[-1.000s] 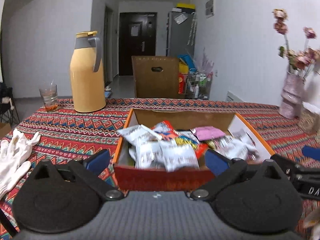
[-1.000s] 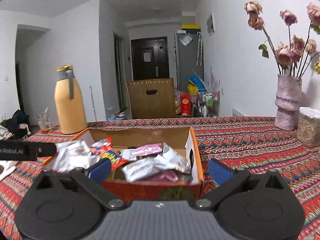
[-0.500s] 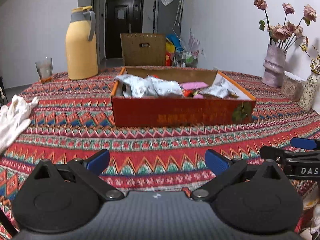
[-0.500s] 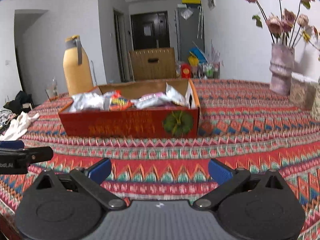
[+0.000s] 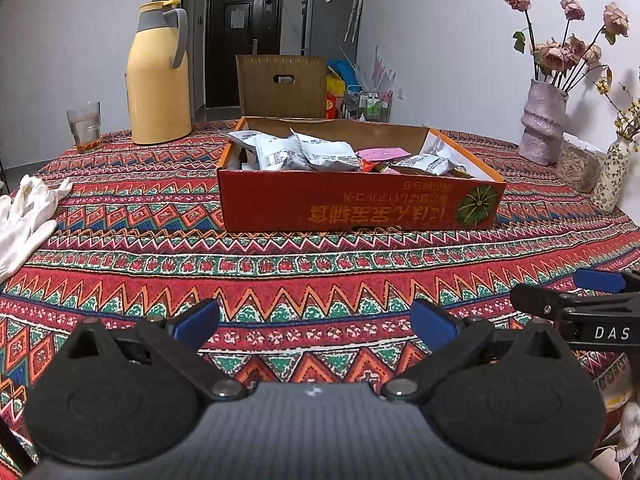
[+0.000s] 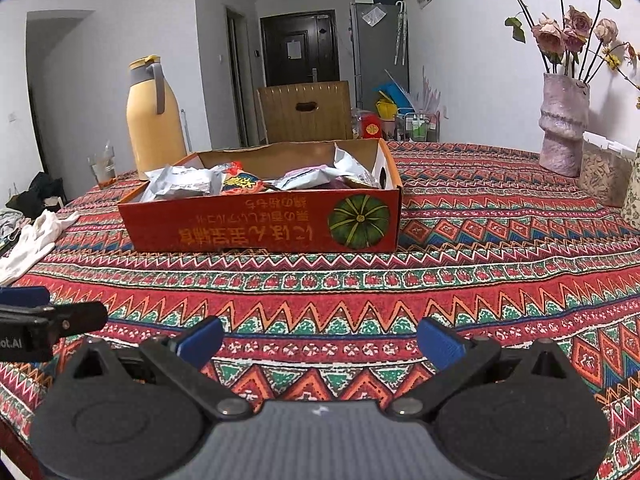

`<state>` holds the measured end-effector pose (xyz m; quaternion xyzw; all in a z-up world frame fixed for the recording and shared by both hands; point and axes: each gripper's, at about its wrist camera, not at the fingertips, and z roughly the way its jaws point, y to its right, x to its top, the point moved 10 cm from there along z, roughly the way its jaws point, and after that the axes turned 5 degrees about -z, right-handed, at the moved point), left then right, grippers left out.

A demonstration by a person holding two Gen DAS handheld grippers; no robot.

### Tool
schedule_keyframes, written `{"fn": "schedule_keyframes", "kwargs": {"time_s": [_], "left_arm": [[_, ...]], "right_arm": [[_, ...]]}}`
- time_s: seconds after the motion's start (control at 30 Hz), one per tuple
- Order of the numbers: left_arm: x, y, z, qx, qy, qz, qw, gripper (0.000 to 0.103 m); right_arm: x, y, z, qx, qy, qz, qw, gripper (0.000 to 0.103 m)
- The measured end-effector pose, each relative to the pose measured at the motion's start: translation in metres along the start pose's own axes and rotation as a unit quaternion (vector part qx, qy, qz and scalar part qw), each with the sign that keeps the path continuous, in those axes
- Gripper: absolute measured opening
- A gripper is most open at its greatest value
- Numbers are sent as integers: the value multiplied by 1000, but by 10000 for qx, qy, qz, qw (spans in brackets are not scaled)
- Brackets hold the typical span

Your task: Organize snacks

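Observation:
A red cardboard box stands on the patterned tablecloth; it also shows in the right wrist view. It holds several snack packets: silver-white ones, a pink one and an orange-red one. My left gripper is open and empty, low over the cloth well in front of the box. My right gripper is open and empty, also well back from the box. Each gripper shows at the edge of the other's view.
A yellow thermos and a glass stand far left. White gloves lie at the left edge. A pink vase of flowers, a jar of seeds and a small vase stand at the right. A wooden chair is behind the table.
Both grippers have pulled back from over the box toward the near table edge and dropped lower. Both stay open and empty.

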<state>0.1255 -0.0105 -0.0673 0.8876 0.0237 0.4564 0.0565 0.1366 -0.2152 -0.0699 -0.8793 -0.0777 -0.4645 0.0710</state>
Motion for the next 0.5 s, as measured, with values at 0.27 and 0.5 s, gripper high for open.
{"fn": "schedule_keyframes", "kwargs": {"time_s": [0.27,0.5], "left_arm": [[1,1,0,-14,16,-12,10000,103],[1,0,-1,-52,22,-49,10000,103]], "right_arm": [[1,0,0,-7,-3,-1,10000,103],[1,1,1,-4,-25,-12,10000,103]]}}
